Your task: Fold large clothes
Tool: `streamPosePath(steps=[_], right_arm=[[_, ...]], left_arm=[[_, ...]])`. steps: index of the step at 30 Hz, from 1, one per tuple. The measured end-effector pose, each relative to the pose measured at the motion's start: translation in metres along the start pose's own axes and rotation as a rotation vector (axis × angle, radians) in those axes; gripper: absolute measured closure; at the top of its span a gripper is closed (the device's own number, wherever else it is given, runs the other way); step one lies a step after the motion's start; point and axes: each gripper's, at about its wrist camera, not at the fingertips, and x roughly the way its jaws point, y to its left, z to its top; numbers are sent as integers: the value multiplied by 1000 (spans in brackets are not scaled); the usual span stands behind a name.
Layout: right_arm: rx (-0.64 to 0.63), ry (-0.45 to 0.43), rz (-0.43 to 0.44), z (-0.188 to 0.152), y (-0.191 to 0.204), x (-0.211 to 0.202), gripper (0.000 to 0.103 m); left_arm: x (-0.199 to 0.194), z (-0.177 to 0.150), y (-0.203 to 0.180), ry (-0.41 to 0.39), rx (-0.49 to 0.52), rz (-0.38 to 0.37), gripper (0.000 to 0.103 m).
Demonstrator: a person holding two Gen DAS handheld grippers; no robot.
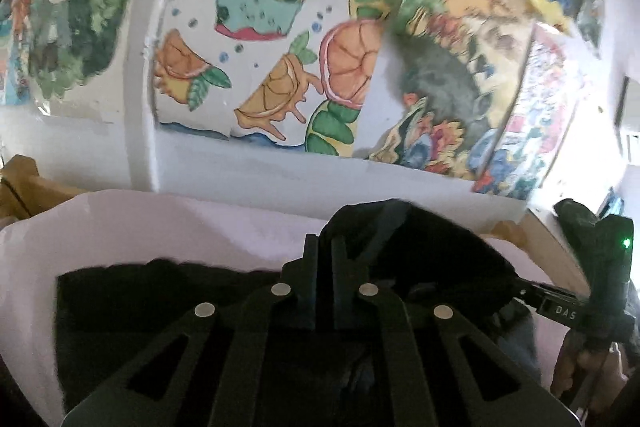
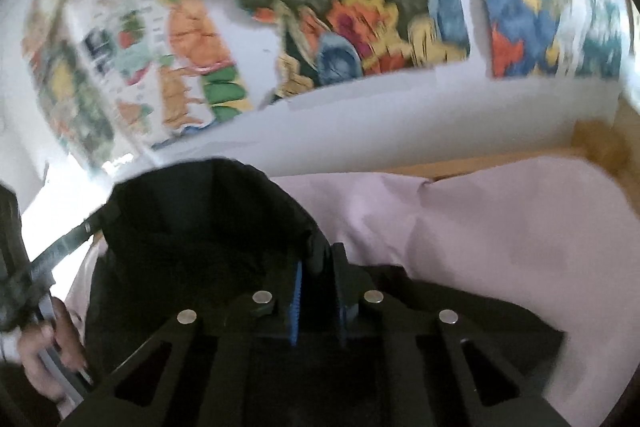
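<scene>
Black garment [image 1: 168, 307] lying on a pale lilac sheet [image 1: 120, 227], with one edge lifted into a raised fold between the two tools. Left gripper [image 1: 325, 259]: fingers closed on the lifted black cloth, which bunches just ahead of the tips. Right gripper [image 2: 324, 263]: fingers likewise closed, pinching the cloth at the right end of the same raised fold [image 2: 208, 211]; blue pads show along the inner faces. In the left view the right gripper's body [image 1: 600, 259] appears at the right margin, a green light on it, with a hand [image 1: 576, 367] beneath; in the right view the other hand [image 2: 48, 343] sits at the left margin. Sheet edges: the far edge ends near a white wall [image 1: 280, 183]; bare wooden surface [image 2: 500, 163] shows beyond it, and a wooden frame [image 1: 24, 183] stands at the far left. Open sheet lies to the right of the garment. Painted pictures [image 1: 272, 27] of fruit, leaves and figures cover the wall close behind; much of the right view is blurred.
</scene>
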Motion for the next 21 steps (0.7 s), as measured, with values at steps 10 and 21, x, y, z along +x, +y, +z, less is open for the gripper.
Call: streamPosePath(steps=[10, 21], right_arm=[[-255, -96, -62, -84, 36, -55, 94], [-385, -2, -175, -134, 36, -8, 94]], left_arm=[[-56, -61, 16, 40, 5, -36, 102], [-19, -122, 32, 134, 12, 28, 102]])
